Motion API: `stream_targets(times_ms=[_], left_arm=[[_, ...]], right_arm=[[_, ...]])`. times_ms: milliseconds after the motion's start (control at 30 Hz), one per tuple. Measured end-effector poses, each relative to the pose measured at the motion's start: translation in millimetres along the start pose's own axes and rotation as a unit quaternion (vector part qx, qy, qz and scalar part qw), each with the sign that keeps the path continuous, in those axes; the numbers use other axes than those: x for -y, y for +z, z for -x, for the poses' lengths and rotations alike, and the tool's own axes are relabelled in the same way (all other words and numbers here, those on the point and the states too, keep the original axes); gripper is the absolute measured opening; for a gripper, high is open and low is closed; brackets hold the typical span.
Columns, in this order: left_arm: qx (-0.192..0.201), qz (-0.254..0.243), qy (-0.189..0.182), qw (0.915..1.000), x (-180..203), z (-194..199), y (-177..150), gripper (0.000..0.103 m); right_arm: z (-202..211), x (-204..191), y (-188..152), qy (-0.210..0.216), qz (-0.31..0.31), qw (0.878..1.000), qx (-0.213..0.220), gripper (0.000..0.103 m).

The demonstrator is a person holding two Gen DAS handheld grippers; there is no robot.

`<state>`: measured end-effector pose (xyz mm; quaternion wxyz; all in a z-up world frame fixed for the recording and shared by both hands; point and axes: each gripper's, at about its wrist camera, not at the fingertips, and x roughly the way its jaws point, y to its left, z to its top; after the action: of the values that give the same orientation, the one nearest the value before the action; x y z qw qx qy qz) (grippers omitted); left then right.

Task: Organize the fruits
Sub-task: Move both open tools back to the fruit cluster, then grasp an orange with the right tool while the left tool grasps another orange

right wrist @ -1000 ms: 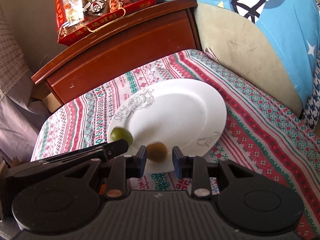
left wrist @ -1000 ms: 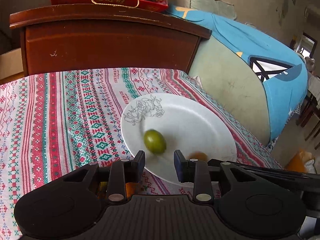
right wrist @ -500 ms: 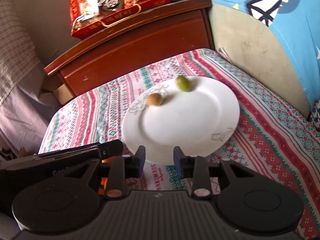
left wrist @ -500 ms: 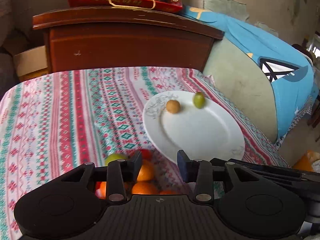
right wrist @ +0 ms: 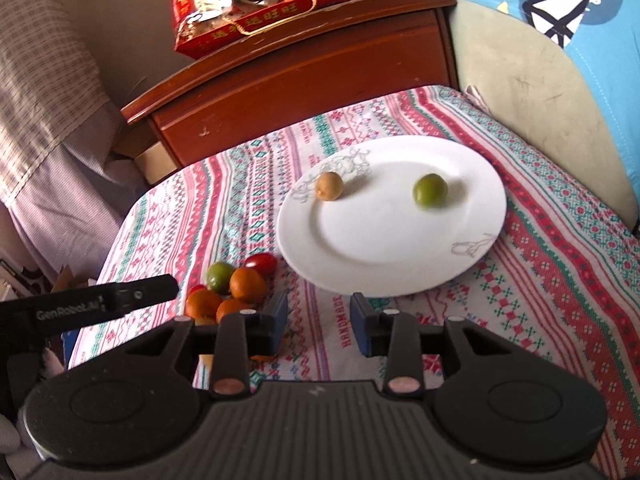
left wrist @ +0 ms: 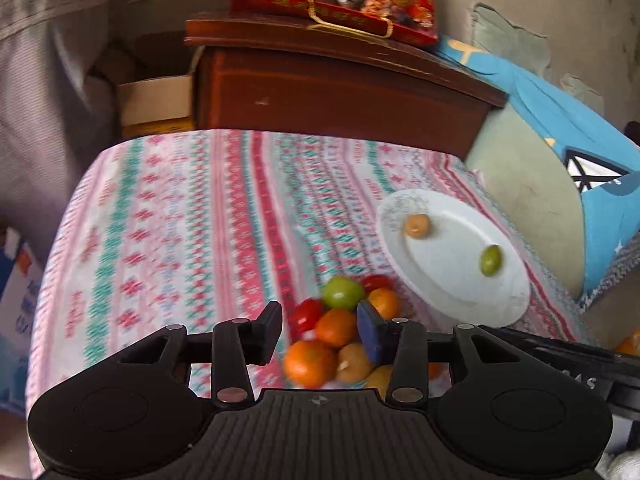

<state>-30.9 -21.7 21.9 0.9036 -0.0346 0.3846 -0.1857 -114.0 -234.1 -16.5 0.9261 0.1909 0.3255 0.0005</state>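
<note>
Left gripper (left wrist: 319, 330) is hovering over the fruit pile (left wrist: 340, 328) beside the plate (right wrist: 400, 248), jaws parted and empty. Right gripper (right wrist: 318, 324) is idling parted, empty too. Best to be centring on one top orange (left wrist: 337, 327) before closing, so neighbours aren't rolling.

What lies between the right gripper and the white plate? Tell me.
Only bare patterned tablecloth separates the right gripper from the white plate, in the right wrist view.

My left wrist camera looks steeply down over the fruit pile (left wrist: 340, 332); my right looks down from nearer the white plate (right wrist: 400, 264). Both views share plate, pile and patterned cloth (left wrist: 180, 220).
</note>
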Motion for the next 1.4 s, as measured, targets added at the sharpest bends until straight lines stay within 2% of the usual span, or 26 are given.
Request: stream_targets(times_ms=[200, 600, 800, 1000, 1333, 1400], left_arm=[[-0.017, 0.005, 0.005, 0.9998, -11, 5, -14, 0.041], [-0.027, -0.015, -0.017, 0.9994, -9, 1, -26, 0.041], [-0.029, -0.02, -0.014, 0.9993, -11, -8, -29, 0.041], [-0.024, -0.043, -0.013, 0.9987, -9, -16, -33, 0.041], [-0.003, -0.076, 0.002, 0.9971, -2, -23, -33, 0.041], [-0.002, -0.085, 0.007, 0.9964, 0, -25, -35, 0.041]], right_arm=[[-4, -6, -8, 0.024, -0.003, 1.0, -0.017, 0.036], [-26, -21, -12, 0.035, 0.01, 0.999, -0.034, 0.036], [-34, -26, -14, 0.033, 0.014, 0.999, -0.037, 0.035], [-33, -25, -14, 0.031, 0.011, 0.999, -0.041, 0.031], [-28, -22, -12, 0.014, 0.017, 0.999, -0.043, 0.032], [-29, -22, -13, 0.014, 0.016, 0.999, -0.044, 0.034]])
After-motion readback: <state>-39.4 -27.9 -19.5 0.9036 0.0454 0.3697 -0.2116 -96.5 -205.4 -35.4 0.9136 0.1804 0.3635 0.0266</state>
